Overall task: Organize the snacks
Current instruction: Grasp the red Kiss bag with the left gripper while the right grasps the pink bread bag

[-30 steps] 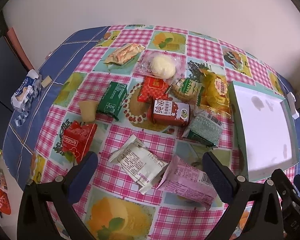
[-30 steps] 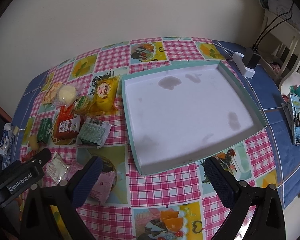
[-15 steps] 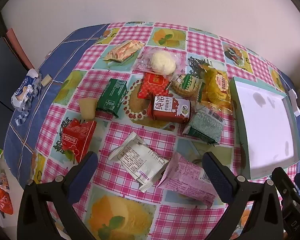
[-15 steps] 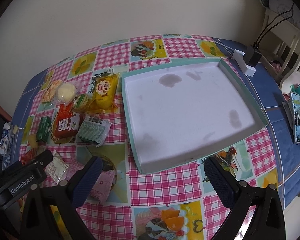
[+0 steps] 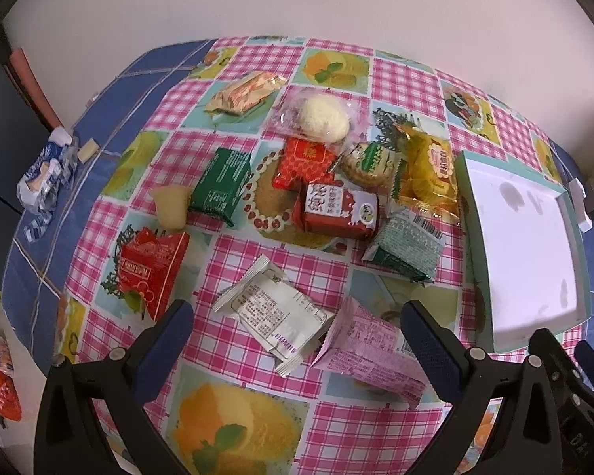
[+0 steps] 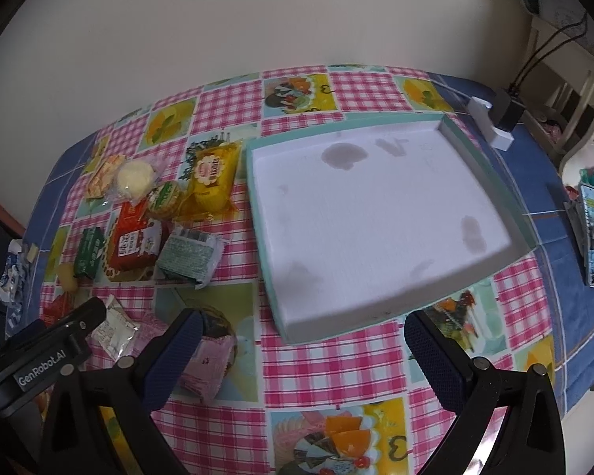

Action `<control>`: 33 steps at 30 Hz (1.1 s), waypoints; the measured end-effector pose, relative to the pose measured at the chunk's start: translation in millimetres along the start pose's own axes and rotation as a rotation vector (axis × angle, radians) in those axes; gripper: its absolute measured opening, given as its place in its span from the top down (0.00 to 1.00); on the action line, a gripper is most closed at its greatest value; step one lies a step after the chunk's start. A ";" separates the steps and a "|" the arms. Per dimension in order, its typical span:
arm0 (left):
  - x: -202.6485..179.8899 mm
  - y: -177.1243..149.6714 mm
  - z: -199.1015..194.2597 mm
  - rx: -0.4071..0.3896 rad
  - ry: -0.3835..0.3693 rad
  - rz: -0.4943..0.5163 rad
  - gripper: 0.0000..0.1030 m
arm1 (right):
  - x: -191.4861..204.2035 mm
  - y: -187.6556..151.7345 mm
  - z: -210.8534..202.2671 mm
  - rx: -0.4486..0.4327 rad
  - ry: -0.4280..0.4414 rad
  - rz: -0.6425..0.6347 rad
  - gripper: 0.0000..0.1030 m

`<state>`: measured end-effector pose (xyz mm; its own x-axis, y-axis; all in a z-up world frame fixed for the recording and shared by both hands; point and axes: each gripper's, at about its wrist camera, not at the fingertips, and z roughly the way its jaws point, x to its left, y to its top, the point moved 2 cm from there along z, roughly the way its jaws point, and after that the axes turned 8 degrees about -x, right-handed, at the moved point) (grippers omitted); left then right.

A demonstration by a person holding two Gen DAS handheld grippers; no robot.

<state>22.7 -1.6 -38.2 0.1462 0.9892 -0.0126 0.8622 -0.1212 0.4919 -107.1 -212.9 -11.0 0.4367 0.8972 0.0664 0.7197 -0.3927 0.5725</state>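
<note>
Several snack packets lie on the checked tablecloth. In the left wrist view a white packet (image 5: 275, 316) and a pink packet (image 5: 370, 350) lie just ahead of my open, empty left gripper (image 5: 297, 334). Farther off are a red packet (image 5: 150, 271), a red milk carton (image 5: 338, 209), two green packets (image 5: 221, 186) (image 5: 408, 245), a yellow packet (image 5: 429, 172) and a round bun (image 5: 322, 118). The white tray with a teal rim (image 6: 475, 146) stands empty ahead of my open, empty right gripper (image 6: 303, 340).
A crumpled blue-white wrapper (image 5: 43, 176) lies at the table's left edge. A white charger block (image 6: 491, 126) sits behind the tray. A phone and clutter (image 6: 592, 209) lie at the right edge. A wall stands behind the table.
Both views have shifted slightly; the left gripper has drawn a little nearer the white and pink packets. No object has moved.
</note>
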 end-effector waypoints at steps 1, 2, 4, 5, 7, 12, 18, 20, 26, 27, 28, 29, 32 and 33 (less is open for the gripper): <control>2.4 0.2 1.2 0.009 -0.003 -0.008 0.00 | 3.6 -0.3 2.0 0.007 0.016 -0.005 0.00; 5.1 0.5 2.6 0.018 -0.007 -0.017 0.00 | 7.9 -0.4 4.6 0.017 0.032 -0.013 0.00; 12.8 2.3 4.4 0.031 -0.016 -0.019 0.00 | 17.1 -1.5 9.1 0.034 0.063 -0.032 0.00; 17.4 3.8 4.8 0.032 -0.016 -0.018 0.00 | 22.4 -2.3 11.8 0.042 0.074 -0.046 0.01; 32.9 7.5 4.7 0.037 -0.012 -0.029 0.00 | 32.3 -3.9 16.8 0.057 0.091 -0.071 0.02; 78.1 16.0 4.3 0.043 0.005 -0.073 0.00 | 60.7 -10.2 26.9 0.101 0.147 -0.138 0.02; 119.3 13.2 19.5 0.088 -0.001 -0.122 0.00 | 90.5 -28.8 42.9 0.180 0.177 -0.253 0.02; 129.3 10.9 26.4 0.109 0.001 -0.138 0.00 | 94.9 -34.9 48.6 0.208 0.178 -0.280 0.02; 142.0 11.7 45.9 0.153 -0.032 -0.145 0.00 | 107.1 -55.0 58.8 0.268 0.186 -0.386 0.03; 142.9 12.8 49.2 0.158 -0.033 -0.143 0.00 | 108.7 -57.7 59.8 0.274 0.189 -0.404 0.03; 144.6 14.2 52.9 0.161 -0.033 -0.142 0.00 | 110.7 -60.6 61.1 0.280 0.187 -0.424 0.03; 146.6 15.3 56.8 0.167 -0.033 -0.142 0.00 | 112.6 -63.1 62.5 0.282 0.181 -0.442 0.03; 149.5 17.3 69.3 0.190 -0.031 -0.147 0.00 | 117.5 -68.1 67.7 0.274 0.153 -0.492 0.04; 149.8 17.3 73.1 0.196 -0.034 -0.148 0.01 | 119.0 -69.6 69.8 0.272 0.146 -0.505 0.05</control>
<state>95.0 138.4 -95.3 0.0246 0.9944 -0.1031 0.9524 0.0081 0.3046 -67.5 -92.9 -100.0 -0.0610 0.9975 -0.0365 0.9402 0.0697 0.3334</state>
